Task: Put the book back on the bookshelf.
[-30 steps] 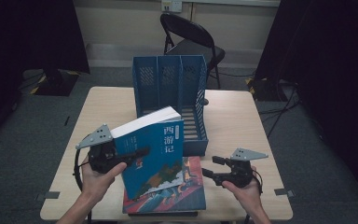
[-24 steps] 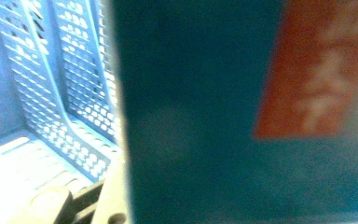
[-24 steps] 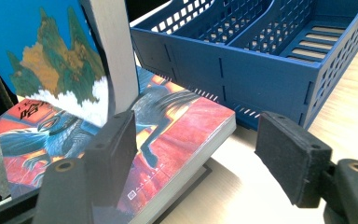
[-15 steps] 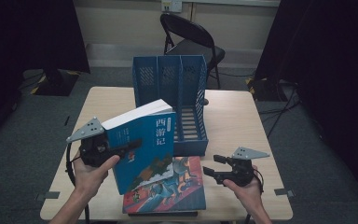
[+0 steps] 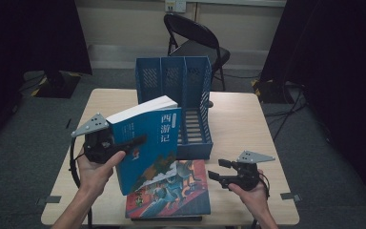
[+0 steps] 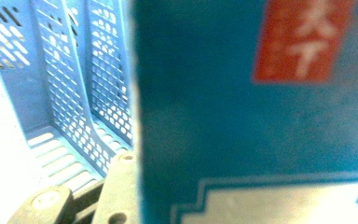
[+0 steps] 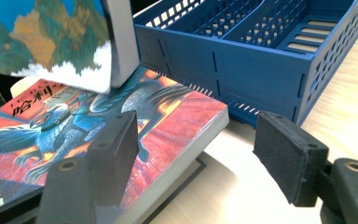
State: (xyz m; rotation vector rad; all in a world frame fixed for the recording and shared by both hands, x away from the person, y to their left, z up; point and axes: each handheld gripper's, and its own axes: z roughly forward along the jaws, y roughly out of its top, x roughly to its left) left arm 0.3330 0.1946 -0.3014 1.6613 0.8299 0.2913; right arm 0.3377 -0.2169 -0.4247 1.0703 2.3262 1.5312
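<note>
Right gripper (image 5: 219,170): nearest the person, low over the table (image 5: 248,119) at the right; jaws stand wide with nothing between them, aimed at the red book's edge; a forward nudge could shove that book off the stack.
Red book (image 5: 181,191): lies flat atop a dark book (image 5: 167,219) at the table's near edge; the lifted book's lower corner hangs just above it and could snag its cover.
Left gripper (image 5: 136,141): clamped on the blue book's spine edge, a one-sided grip; the weight could pivot the book in the jaws.
Blue book (image 5: 147,143): held up, tilted, in front of the file rack; if it slips it drops onto the red book.
File rack (image 5: 186,102): blue, three slots, mid-table; a tilted book could catch a divider and push the rack back.
</note>
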